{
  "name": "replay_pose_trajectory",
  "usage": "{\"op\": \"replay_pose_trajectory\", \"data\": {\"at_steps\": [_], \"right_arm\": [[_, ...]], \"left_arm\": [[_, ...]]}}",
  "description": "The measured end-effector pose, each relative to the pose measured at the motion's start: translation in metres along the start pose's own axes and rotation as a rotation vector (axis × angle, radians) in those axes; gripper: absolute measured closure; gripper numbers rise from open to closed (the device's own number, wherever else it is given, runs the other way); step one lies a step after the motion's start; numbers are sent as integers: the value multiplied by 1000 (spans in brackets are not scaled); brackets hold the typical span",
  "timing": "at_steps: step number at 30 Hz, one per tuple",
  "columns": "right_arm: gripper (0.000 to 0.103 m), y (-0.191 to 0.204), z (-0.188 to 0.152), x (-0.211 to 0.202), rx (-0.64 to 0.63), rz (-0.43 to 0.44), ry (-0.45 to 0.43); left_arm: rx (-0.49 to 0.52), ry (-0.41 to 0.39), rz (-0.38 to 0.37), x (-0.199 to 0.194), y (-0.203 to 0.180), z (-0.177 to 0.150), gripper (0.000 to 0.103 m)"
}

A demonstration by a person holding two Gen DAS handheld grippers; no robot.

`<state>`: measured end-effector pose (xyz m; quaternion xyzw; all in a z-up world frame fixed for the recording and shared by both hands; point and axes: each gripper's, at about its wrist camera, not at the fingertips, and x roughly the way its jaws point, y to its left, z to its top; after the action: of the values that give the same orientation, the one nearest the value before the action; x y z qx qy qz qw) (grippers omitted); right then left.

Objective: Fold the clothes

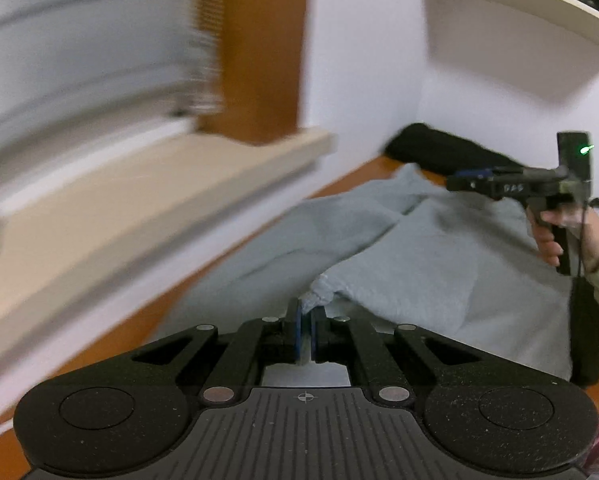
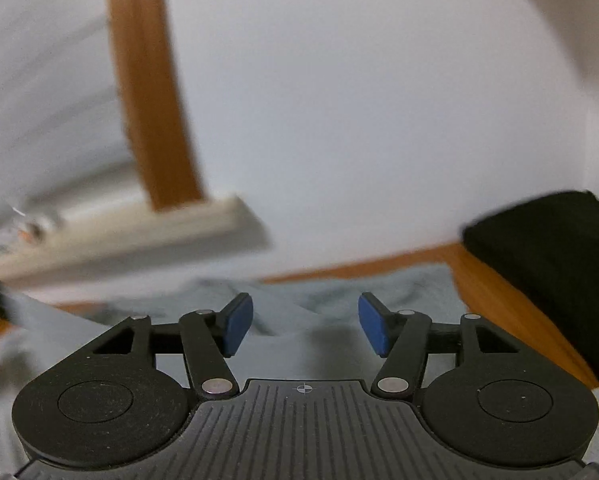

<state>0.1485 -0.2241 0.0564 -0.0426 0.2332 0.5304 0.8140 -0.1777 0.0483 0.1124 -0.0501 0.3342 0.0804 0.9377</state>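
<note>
Where the orange-brown tabletop [image 1: 363,168] meets the white wall [image 1: 363,60], a beige sill [image 1: 179,184] juts out on the left with a brown wooden frame [image 1: 259,48] standing on it, and a pale shelf [image 1: 519,12] hangs high on the right. Motion blur smears the left side of both views. At the far corner of the tabletop sits a black bundle [image 1: 431,148], cloth or bag, can't tell.

Light grey-blue garment [image 1: 399,256] covers most of the tabletop, soft knit, rumpled, one layer folded over another with a ridge running diagonally. A ribbed cuff or hem edge [image 1: 319,294] comes toward my near side.

My left gripper [image 1: 306,332] is pinched almost fully together on that ribbed edge, blue pads [image 1: 298,332] clamping the cloth.

My right gripper [image 2: 305,322] is spread wide, blue pads [image 2: 237,322] well apart, nothing between them, above the garment. From the left wrist view it hovers on the far right, my hand [image 1: 555,236] around its handle, a green light lit on its top.
</note>
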Motion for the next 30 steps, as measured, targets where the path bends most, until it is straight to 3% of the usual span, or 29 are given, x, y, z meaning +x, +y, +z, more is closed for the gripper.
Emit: {"op": "replay_pose_trajectory", "data": {"at_steps": [3,9,15,26,28,30], "right_arm": [[44,2,-10,25,-18,-56,51],[44,7,-17,46,-10,-67,92],[44,21,-22,57,-67,-93,112],[43,19,-31,64,-75,-87,159],[42,20,-32,65,-83,-90,167],[42,21,-32,65,-89,-96,168]], "left_arm": [[-6,13,66,-45,19,-10,99],[-19,38,220,-129,46,-32,99],[-45,29,331,-175,66,-54,99],[-80,98,346,-163,78,-78,97],[-75,91,340,-158,74,-76,88],[-72,85,313,-143,70,-72,86]]}}
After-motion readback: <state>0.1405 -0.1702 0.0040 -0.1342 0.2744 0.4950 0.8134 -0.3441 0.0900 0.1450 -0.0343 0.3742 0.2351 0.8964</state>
